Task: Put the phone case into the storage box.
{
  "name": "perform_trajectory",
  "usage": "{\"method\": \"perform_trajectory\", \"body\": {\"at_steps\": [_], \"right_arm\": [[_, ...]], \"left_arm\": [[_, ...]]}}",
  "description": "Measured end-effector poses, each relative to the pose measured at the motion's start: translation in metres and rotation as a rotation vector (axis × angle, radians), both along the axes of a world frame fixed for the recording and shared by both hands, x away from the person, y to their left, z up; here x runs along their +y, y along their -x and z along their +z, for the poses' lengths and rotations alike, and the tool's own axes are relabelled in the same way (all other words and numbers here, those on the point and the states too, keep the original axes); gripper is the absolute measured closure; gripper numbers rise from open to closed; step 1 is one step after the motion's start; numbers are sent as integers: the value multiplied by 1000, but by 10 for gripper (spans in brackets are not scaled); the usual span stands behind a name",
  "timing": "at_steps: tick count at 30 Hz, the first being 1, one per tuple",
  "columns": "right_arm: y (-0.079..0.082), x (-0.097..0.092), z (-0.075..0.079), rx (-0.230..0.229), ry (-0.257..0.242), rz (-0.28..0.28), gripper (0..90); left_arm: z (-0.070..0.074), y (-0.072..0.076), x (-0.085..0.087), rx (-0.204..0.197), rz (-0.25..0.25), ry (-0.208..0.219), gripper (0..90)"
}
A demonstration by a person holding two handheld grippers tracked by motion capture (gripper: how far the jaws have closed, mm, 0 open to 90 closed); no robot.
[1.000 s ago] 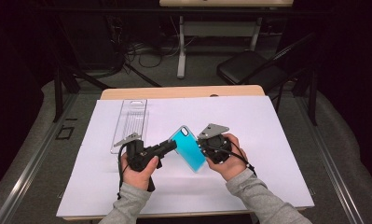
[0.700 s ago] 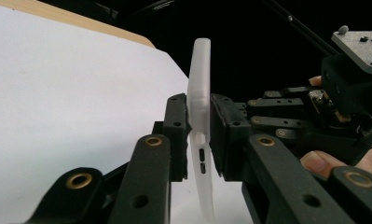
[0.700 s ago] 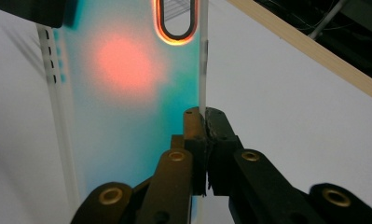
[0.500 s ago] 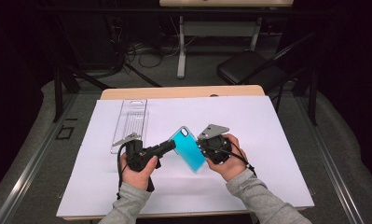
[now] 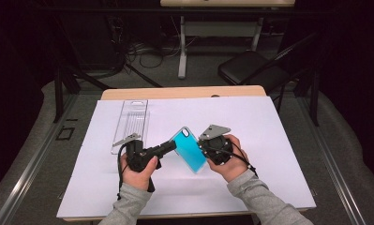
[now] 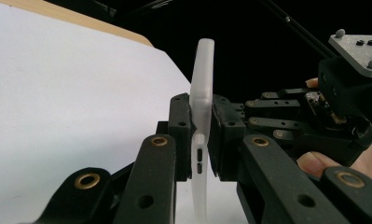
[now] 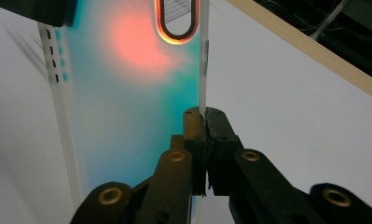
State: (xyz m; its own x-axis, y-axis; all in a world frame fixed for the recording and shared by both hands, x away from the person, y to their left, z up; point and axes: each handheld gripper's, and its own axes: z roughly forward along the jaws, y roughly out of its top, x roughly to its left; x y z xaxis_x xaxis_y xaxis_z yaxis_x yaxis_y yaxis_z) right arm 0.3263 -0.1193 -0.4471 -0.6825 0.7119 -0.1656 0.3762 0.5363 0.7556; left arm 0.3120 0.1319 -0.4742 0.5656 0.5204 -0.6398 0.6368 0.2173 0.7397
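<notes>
Now | both-tool hold | left tool (image 5: 173, 146) just closed, apparently pinching phone case (image 5: 190, 150); right tool (image 7: 204, 122) clamps its edge | next: steady transfer

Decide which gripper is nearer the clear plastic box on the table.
Left. The left gripper sits just right of the clear plastic box; the right gripper is farther right, beyond the phone case.

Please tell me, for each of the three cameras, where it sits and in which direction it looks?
High view: above the person's side, facing forward and down on the table; both forearms and hands show.
Left gripper view: on the left gripper, looking along its jaws at the phone case edge.
Right gripper view: on the right gripper, facing the case's teal back.
All share the case.
</notes>
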Motion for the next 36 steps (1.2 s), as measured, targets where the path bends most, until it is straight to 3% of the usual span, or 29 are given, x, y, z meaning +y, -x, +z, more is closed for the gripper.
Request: {"method": "perform_trajectory", "body": {"at_steps": [22,36], "right_arm": [[0,-1,1,16,-35,9,881],[-1,-6,2,60,-104,41,865]], "left_arm": [[7,-3,4,-12,-33,-32,812],[11,-7,10,-17,-86,-39,815]]}}
